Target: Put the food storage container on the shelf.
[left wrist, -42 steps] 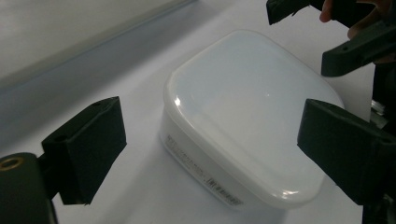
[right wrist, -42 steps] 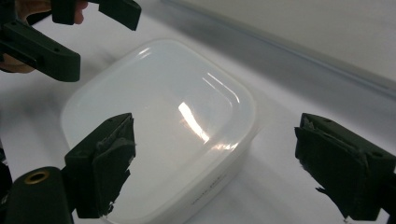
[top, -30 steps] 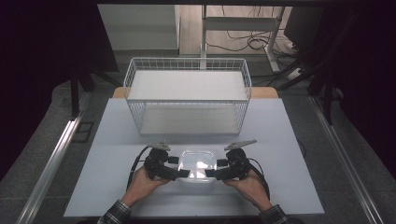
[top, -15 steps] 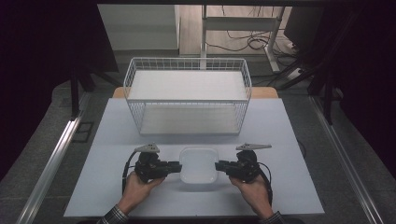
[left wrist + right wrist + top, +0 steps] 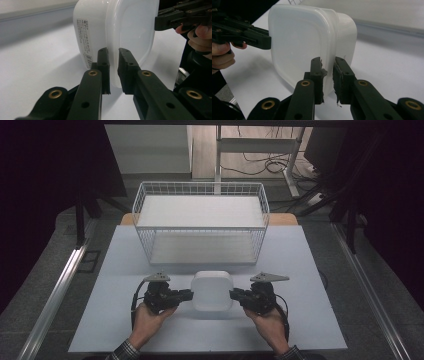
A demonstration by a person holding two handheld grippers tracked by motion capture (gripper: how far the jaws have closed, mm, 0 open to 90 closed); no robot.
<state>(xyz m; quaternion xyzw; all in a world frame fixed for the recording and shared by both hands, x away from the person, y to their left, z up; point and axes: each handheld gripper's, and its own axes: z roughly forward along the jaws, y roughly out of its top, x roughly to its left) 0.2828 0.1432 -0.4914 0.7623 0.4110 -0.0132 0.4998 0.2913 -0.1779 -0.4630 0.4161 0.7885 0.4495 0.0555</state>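
Table (image 5: 310,270) pale, lay under both grippers. Wire basket (image 5: 200,222) stood beyond grippers, well apart, toward far edge. White tub (image 5: 212,291) sat between grippers, in front of basket; printed label (image 5: 85,37) on one side. Left gripper (image 5: 187,294) nearly closed, jaws pinched tub's left rim. Right gripper (image 5: 235,294) nearly closed, jaws pinched opposite rim. Left hand (image 5: 147,322) and right hand (image 5: 270,325) held grippers from near side.
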